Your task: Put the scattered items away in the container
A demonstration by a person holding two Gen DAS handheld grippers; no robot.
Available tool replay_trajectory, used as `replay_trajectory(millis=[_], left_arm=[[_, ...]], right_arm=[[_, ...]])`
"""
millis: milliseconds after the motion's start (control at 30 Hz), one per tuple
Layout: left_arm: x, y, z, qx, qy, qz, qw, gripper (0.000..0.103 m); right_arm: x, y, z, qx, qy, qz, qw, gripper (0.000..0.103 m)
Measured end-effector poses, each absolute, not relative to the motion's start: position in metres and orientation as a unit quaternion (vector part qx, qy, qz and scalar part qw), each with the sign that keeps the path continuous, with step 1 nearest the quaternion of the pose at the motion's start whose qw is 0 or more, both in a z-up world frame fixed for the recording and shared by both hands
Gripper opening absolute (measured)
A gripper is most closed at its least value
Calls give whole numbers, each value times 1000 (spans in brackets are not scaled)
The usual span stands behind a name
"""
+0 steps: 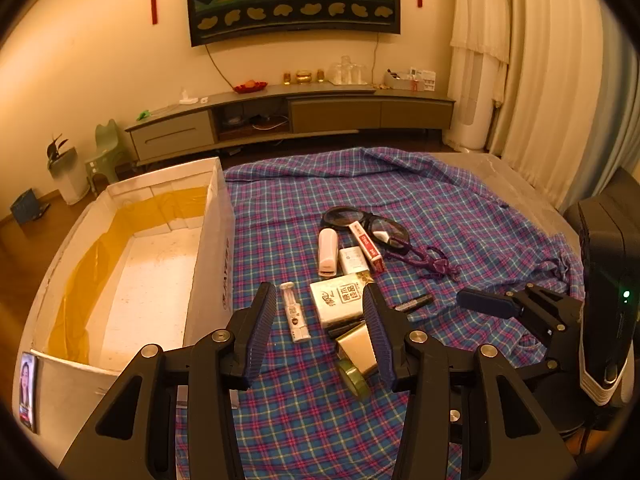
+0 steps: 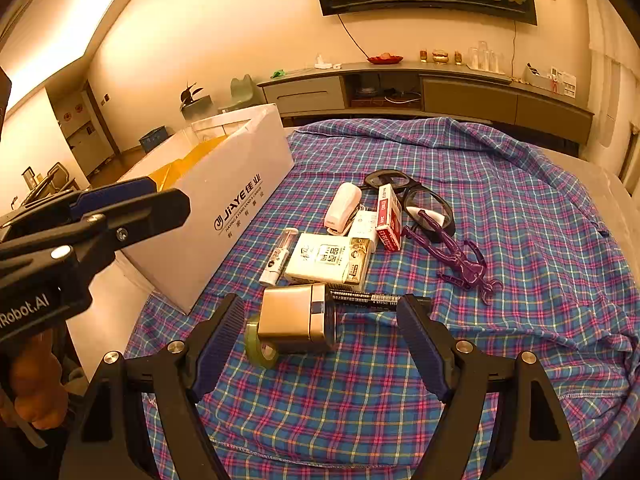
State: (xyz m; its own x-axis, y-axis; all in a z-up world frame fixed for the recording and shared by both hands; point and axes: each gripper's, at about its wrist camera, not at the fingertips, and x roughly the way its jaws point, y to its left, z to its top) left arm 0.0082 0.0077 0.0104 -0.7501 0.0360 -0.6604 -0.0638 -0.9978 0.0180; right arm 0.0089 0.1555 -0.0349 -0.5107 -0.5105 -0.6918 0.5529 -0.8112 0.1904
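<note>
Nearest us in the right wrist view: right tongs (image 2: pixel 320 344), jaws wide apart w/ nothing clamped, framing the gold case (image 2: pixel 294 318) and the tape roll (image 2: pixel 261 346) touching its near-left corner. We judge the spread is set that wide to fit the case's width, probably the first pick. Left tongs (image 1: pixel 318 332) also apart and empty, hanging over the white carton (image 1: pixel 340 304) and slim tube (image 1: pixel 294 316).

All items sit in one cluster on the plaid cloth (image 2: pixel 500 208): black marker (image 2: pixel 368 301) behind the case, stapler (image 2: pixel 342 208), red pack (image 2: pixel 389 216), goggles (image 2: pixel 428 200), purple figure (image 2: pixel 460 258). None boxed yet.

The white box (image 1: pixel 208 256) stands open and empty just left of the cluster, so each carry is short, esp. for the left side.
</note>
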Motion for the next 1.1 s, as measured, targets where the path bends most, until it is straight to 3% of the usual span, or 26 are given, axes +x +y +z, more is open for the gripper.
replay_trajectory(millis=[1100], left_arm=[[8, 15, 16, -343, 21, 939, 33, 48]], right_arm=[[8, 156, -36, 392, 24, -870, 300, 79]])
